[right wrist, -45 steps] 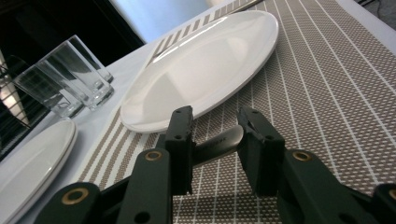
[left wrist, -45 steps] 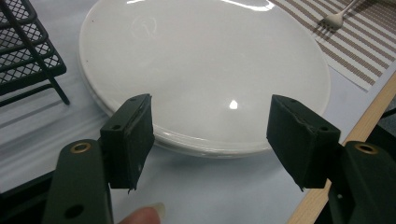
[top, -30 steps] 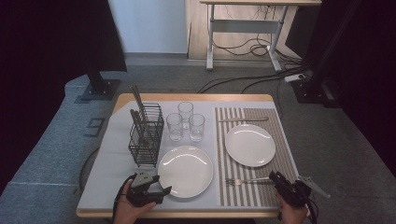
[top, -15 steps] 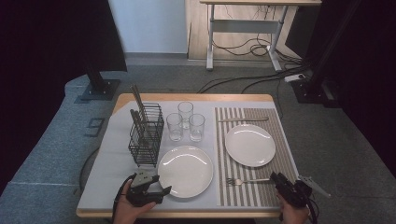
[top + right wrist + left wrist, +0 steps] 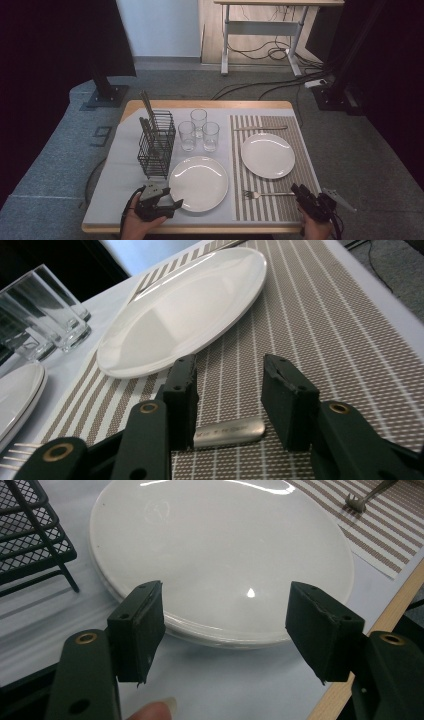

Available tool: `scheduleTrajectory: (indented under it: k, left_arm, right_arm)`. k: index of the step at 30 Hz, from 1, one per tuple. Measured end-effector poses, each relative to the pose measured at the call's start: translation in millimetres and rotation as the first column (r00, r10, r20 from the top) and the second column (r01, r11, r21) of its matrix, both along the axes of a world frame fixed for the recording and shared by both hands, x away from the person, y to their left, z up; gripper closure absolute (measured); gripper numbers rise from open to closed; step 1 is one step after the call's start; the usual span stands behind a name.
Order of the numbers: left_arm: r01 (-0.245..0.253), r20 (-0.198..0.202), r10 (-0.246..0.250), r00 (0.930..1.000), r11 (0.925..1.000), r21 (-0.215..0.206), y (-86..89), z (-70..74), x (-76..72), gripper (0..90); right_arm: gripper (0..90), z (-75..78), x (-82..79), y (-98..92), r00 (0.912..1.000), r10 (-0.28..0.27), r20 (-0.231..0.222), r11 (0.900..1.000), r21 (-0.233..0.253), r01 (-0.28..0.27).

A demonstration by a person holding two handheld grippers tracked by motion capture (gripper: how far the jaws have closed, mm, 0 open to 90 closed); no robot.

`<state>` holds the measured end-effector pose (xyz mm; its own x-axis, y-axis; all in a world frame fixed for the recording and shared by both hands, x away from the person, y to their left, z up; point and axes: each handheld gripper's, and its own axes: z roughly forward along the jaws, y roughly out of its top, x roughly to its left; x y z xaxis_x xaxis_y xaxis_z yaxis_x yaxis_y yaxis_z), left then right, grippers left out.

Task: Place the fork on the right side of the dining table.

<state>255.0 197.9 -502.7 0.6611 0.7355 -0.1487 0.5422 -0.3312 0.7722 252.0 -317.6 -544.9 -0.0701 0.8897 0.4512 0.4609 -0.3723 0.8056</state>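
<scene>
— Where was the fork [image 5: 267,193] at that moment?

— Flat on the striped placemat [image 5: 290,150], near the counter's [image 5: 210,104] front edge, tines toward the near plate [image 5: 198,183]. Its handle end lay between the jaws of the right gripper [image 5: 227,405], which stood spread, one jaw touching or nearly touching the handle, not yet pinching.

— And the left gripper [image 5: 225,625]?

— Jaws wide apart, hovering just before that plate's rim, holding nothing.

— What could have gone wrong?

— I judged the handle thin and slick; closing too high would have skidded it along the mat, or caught just its tip so the fork drooped once lifted.
</scene>
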Motion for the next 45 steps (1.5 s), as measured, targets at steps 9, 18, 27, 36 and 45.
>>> scheduleTrajectory:
  k: [9, 18, 27, 36, 45]
  left_arm:
    - [0.0, 0.001, 0.0, 1.0, 1.0, 0.001, -0.3, 0.2, -0.2, 31.9]
    - [-0.005, 0.003, 0.005, 1.0, 1.0, -0.002, 1.2, 0.6, -0.1, 31.9]
    - [-0.004, 0.007, 0.004, 1.0, 1.0, -0.003, 0.9, 1.2, -0.4, 31.9]
    - [-0.011, 0.01, 0.011, 0.9999, 0.9999, -0.01, 4.6, 2.7, -0.4, 31.9]
    - [-0.011, 0.012, 0.011, 0.9999, 0.9998, -0.013, 5.2, 3.2, 0.0, 31.8]
  right_arm:
    - [57.9, 0.0, 0.1, -5.0, 1.0, 0.008, 0.005, 1.0, 0.017, -0.008]
    - [55.8, 3.8, 1.9, 3.0, 0.9979, 0.057, 0.031, 0.998, -0.017, -0.057]
    - [53.5, 8.9, 3.2, 12.9, 0.9934, 0.093, 0.068, 0.995, -0.049, -0.09]
    - [49.2, 13.9, 10.1, 30.5, 0.9848, 0.15, 0.088, 0.987, -0.066, -0.144]
    - [44.6, 25.4, 26.0, 52.4, 0.976, 0.183, 0.118, 0.982, -0.078, -0.175]
